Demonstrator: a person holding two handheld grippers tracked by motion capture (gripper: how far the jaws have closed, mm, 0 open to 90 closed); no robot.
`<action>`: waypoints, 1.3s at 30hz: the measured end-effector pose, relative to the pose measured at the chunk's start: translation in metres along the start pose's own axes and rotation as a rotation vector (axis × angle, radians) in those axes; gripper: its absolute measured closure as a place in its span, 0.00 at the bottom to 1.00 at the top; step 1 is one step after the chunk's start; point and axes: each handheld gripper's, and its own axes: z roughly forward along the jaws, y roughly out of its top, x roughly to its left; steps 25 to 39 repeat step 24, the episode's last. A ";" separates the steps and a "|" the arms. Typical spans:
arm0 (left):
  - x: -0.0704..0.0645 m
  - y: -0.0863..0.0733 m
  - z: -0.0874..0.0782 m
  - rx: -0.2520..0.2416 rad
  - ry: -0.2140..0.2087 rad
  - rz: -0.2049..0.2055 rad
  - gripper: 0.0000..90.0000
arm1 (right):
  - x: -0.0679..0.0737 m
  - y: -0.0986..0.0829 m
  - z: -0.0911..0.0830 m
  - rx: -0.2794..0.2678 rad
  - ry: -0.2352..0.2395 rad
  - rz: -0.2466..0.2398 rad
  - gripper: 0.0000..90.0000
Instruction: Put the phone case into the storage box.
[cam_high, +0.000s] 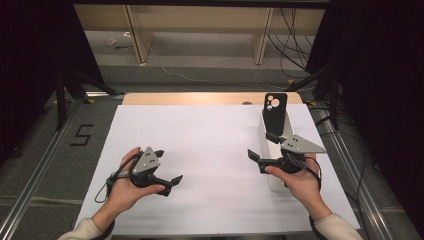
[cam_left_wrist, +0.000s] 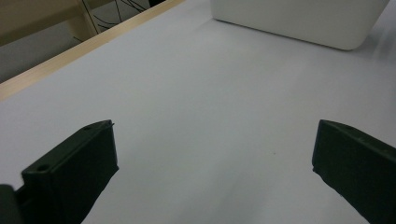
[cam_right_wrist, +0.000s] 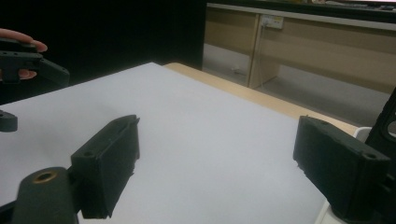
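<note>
phone (cam_high: 275, 114) stands upright in the white box (cam_high: 272, 150) at my two o'clock, long axis vertical, lenses on top facing me. my right gripper (cam_high: 263, 148) beside it and left gripper (cam_high: 167, 165) both gape, holding nothing.

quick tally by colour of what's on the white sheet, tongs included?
Black: 3 - left tongs, right tongs, phone
White: 1 - box, under the phone
Total: 4
</note>
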 end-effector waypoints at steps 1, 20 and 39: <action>0.000 0.000 0.000 0.000 0.000 -0.001 0.00 | 0.000 -0.001 -0.001 0.002 -0.001 0.001 0.17; 0.000 0.000 0.000 -0.001 0.001 -0.003 0.00 | 0.005 -0.010 -0.011 0.009 0.018 0.005 0.17; 0.000 0.001 0.000 -0.001 -0.001 -0.008 0.00 | 0.004 -0.009 -0.013 0.000 0.018 0.009 0.17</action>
